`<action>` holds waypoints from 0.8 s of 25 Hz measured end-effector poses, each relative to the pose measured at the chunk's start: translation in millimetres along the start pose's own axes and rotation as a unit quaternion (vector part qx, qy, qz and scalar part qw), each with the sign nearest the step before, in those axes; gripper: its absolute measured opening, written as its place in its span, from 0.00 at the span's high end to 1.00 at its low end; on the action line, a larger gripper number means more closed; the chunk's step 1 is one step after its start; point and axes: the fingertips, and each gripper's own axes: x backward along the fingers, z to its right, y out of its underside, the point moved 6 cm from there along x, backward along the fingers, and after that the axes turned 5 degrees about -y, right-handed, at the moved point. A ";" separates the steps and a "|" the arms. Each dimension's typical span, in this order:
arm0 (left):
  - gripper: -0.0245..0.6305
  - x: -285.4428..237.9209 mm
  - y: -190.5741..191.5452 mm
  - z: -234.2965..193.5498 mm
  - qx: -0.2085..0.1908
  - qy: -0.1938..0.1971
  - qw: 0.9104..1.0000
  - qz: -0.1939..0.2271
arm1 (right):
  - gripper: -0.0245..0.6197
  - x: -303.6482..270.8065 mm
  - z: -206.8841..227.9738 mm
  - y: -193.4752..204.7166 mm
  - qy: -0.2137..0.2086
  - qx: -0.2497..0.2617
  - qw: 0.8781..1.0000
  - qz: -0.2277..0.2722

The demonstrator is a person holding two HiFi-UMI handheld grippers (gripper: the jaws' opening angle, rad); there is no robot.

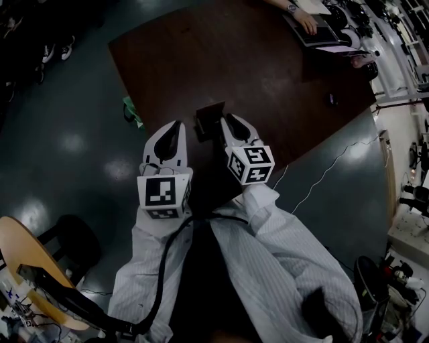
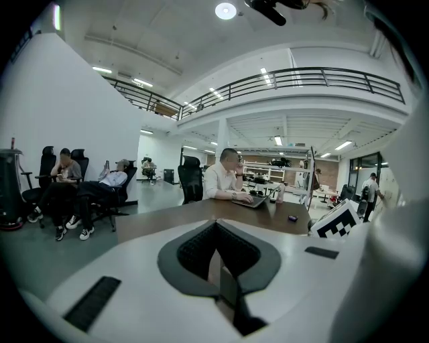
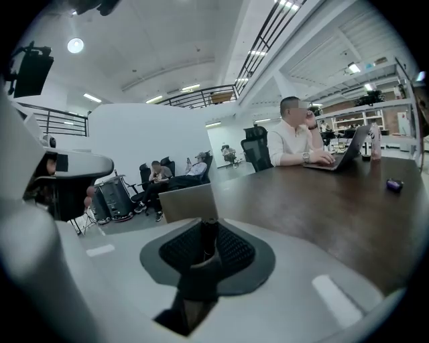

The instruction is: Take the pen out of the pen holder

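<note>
The pen holder (image 1: 209,120) is a dark box at the near edge of the brown table (image 1: 268,74); in the right gripper view it is the grey box (image 3: 188,201) just past the jaws. A dark pen (image 3: 207,234) stands upright between the pads of my right gripper (image 3: 204,231), which is shut on it right beside the holder (image 1: 228,120). My left gripper (image 1: 175,126) hovers left of the holder with its jaws together and nothing in them (image 2: 218,231). Whether the pen's lower end is still inside the holder is hidden.
At the table's far end a person's hand (image 1: 305,20) types on a laptop (image 1: 320,33). A small dark object (image 1: 332,99) lies on the tabletop. A green item (image 1: 132,110) lies on the floor by the table's left corner. A chair (image 1: 67,241) stands at lower left.
</note>
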 end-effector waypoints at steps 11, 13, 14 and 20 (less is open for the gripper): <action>0.96 0.2 -27.7 23.3 -0.019 0.035 0.999 0.037 | 0.86 35.9 -19.5 -63.5 -0.039 0.000 0.997 0.068; 0.96 1.3 -35.0 27.6 -0.025 0.042 0.998 0.044 | 0.86 46.5 -25.8 -78.8 -0.048 0.001 0.996 0.082; 0.96 2.5 -38.2 29.4 -0.027 0.044 0.998 0.047 | 0.86 52.8 -29.0 -85.9 -0.051 0.001 0.995 0.088; 0.96 9.7 -60.4 36.8 -0.024 0.051 0.997 0.060 | 0.86 87.4 -44.5 -120.5 -0.075 0.010 0.990 0.123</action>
